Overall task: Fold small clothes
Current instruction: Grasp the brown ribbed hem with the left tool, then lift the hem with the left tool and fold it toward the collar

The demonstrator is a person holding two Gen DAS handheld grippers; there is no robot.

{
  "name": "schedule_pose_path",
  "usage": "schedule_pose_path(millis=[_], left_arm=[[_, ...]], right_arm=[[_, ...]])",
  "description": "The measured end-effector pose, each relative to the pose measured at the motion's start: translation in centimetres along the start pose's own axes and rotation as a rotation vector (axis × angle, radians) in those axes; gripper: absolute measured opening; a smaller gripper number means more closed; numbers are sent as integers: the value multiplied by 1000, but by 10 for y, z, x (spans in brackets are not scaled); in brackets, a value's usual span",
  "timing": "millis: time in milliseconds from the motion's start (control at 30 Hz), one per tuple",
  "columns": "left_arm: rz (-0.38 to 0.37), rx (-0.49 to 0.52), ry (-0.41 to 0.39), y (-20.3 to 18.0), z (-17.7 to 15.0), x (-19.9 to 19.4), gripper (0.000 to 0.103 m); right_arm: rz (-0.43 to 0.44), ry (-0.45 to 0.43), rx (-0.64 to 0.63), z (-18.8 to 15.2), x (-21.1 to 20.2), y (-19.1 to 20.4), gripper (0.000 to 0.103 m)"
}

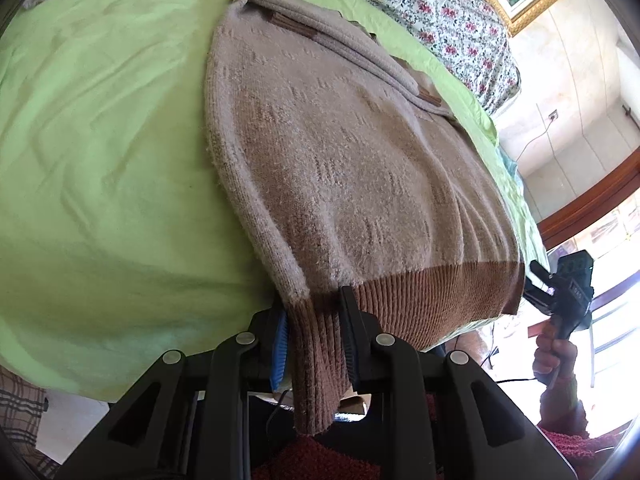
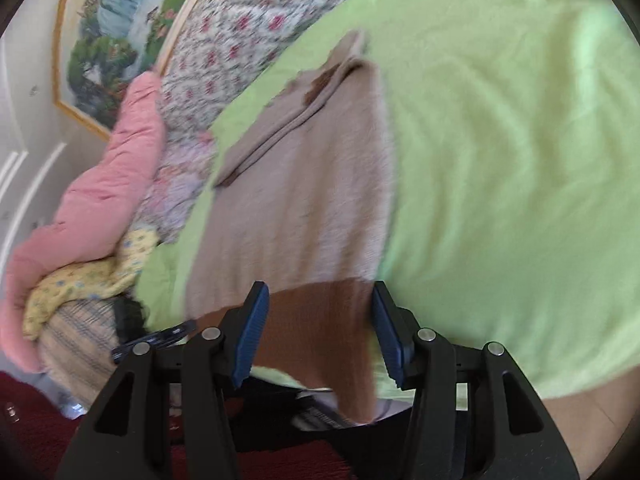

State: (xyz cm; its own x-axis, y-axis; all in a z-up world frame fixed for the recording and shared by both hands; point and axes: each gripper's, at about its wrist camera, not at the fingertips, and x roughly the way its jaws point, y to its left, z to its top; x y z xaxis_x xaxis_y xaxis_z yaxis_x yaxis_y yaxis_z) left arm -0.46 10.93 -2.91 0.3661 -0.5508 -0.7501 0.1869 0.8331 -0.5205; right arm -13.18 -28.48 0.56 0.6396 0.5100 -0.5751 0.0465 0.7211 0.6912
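A beige knit sweater (image 1: 340, 152) with a brown ribbed hem lies on the green sheet (image 1: 100, 140), its sleeves folded across the far end. My left gripper (image 1: 314, 320) is shut on the near left corner of the brown hem (image 1: 316, 380), which hangs down between the fingers. My right gripper (image 2: 318, 328) is open, its blue pads on either side of the hem's other corner (image 2: 320, 332) without pinching it. The right gripper also shows in the left wrist view (image 1: 560, 292), held in a hand off the sweater's right corner. The right wrist view is blurred.
A floral-print cover (image 1: 440, 8) lies beyond the sheet. A pink quilt (image 2: 100, 200) and a yellow flowered cloth (image 2: 88, 280) are piled at the left in the right wrist view. A framed painting (image 2: 112, 40) hangs on the wall. Dark red carpet (image 2: 36, 432) is below.
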Motion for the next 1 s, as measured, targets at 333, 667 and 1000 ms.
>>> schedule_pose_path(millis=[333, 667, 1000], left_arm=[[-12, 30, -54, 4, -8, -15, 6], [-89, 88, -201, -20, 32, -52, 5], [-89, 92, -460, -30, 137, -84, 5]], right_arm=[[-9, 5, -18, -5, -1, -2, 10], [62, -98, -60, 34, -7, 29, 9], [107, -259, -120, 132, 7, 71, 9]])
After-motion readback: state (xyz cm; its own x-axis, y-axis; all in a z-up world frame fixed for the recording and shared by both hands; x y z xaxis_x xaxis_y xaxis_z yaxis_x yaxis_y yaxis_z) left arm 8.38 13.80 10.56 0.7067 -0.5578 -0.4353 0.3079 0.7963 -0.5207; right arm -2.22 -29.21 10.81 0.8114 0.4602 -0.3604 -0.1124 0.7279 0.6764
